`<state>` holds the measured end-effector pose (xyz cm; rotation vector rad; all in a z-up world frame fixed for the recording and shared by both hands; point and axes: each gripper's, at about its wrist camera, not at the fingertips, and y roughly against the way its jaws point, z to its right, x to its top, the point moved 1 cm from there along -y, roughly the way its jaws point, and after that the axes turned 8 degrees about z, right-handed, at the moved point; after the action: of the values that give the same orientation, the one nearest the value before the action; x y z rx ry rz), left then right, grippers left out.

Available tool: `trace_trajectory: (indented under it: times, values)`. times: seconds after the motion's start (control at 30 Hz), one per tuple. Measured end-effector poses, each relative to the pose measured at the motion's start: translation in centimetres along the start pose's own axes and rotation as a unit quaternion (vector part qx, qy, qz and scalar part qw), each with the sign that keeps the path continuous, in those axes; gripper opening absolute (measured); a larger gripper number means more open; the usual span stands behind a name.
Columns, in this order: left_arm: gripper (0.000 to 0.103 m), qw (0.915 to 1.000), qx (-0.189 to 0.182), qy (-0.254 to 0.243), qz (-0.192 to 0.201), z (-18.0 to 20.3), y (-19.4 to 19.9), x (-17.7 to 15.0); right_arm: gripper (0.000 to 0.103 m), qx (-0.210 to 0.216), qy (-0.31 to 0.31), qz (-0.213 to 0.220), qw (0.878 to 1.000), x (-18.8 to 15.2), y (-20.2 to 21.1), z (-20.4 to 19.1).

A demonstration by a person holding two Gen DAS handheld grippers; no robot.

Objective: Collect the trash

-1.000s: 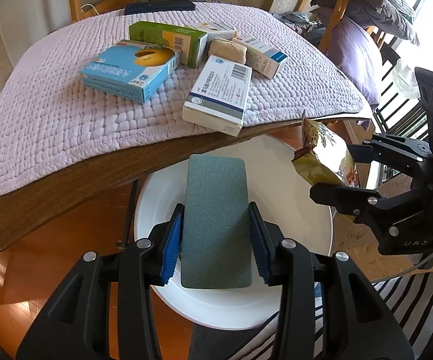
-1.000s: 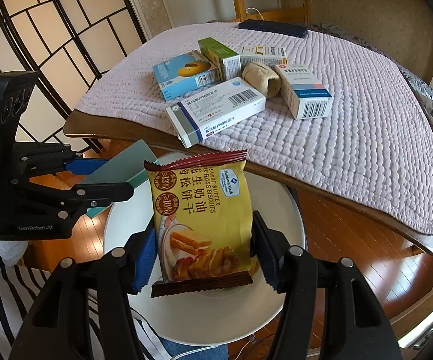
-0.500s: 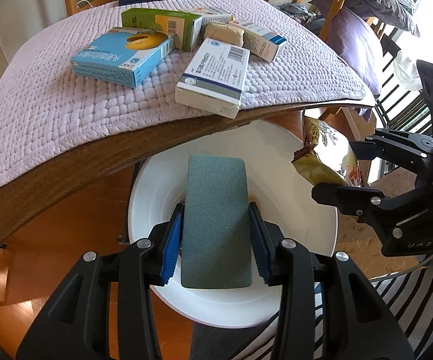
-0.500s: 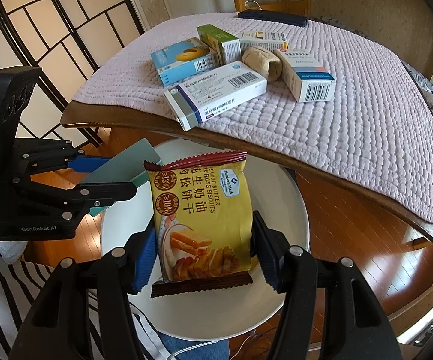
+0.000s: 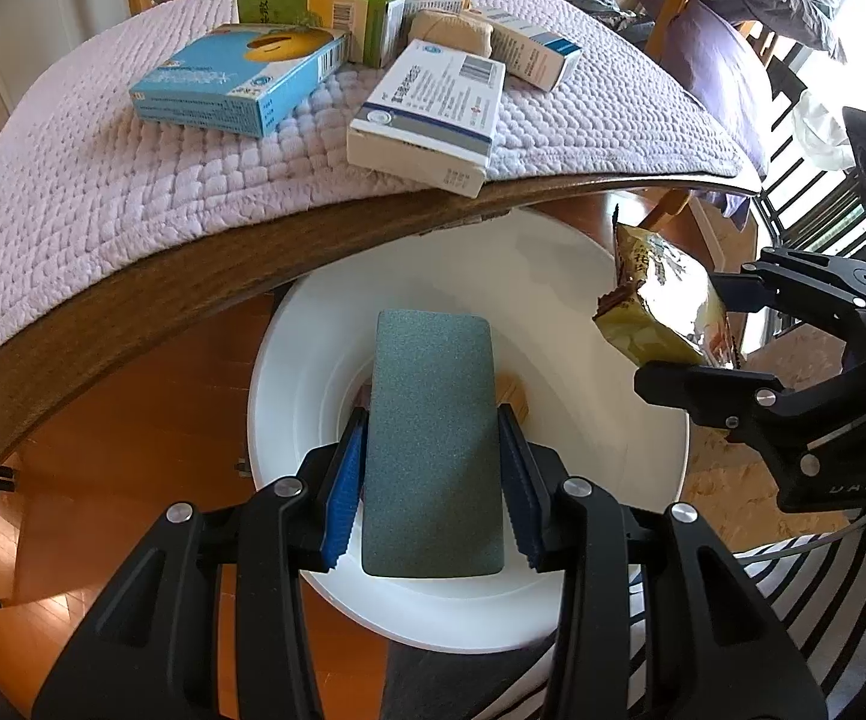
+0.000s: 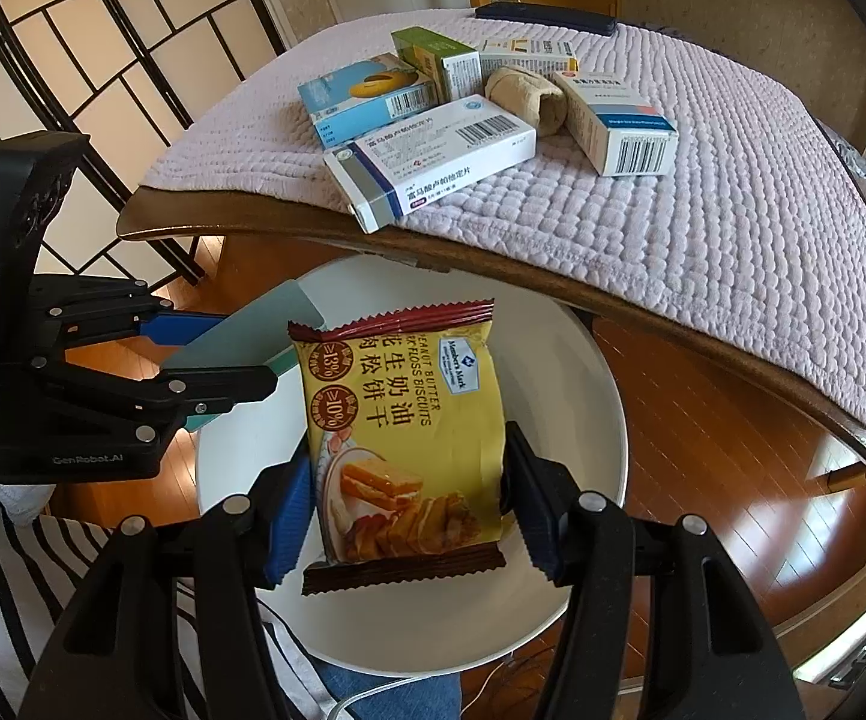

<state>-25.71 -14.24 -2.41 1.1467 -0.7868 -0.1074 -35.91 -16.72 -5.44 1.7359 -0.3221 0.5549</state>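
My left gripper (image 5: pixel 433 468) is shut on a grey-green flat box (image 5: pixel 433 444) and holds it over a round white bin (image 5: pixel 312 336) below the table edge. It also shows in the right wrist view (image 6: pixel 192 372). My right gripper (image 6: pixel 408 498) is shut on a yellow biscuit packet (image 6: pixel 402 438), also above the white bin (image 6: pixel 589 396). The packet shows at the right of the left wrist view (image 5: pixel 661 306). Small items lie at the bin's bottom, mostly hidden by the box.
A wooden table with a lilac quilted cloth (image 5: pixel 102 180) carries several boxes: a blue one (image 5: pixel 234 84), a green one (image 5: pixel 318 18), a white one (image 5: pixel 433 114) overhanging the edge, plus a beige roll (image 6: pixel 529 96). Wood floor below; chairs at right.
Both grippers have sunk lower and drawn back a little over the bin, so the table edge now sits higher in both views. Both grips are unchanged.
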Motion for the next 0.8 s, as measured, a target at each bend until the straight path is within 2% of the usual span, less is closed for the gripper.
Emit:
trace_trajectory:
  times: [0.8]
  values:
    - [0.044,0.9997,0.007,-0.006,-0.024,1.3,-4.4,-1.4,0.057,-0.013,-0.004,-0.022,1.0,-0.8,-2.1,0.3]
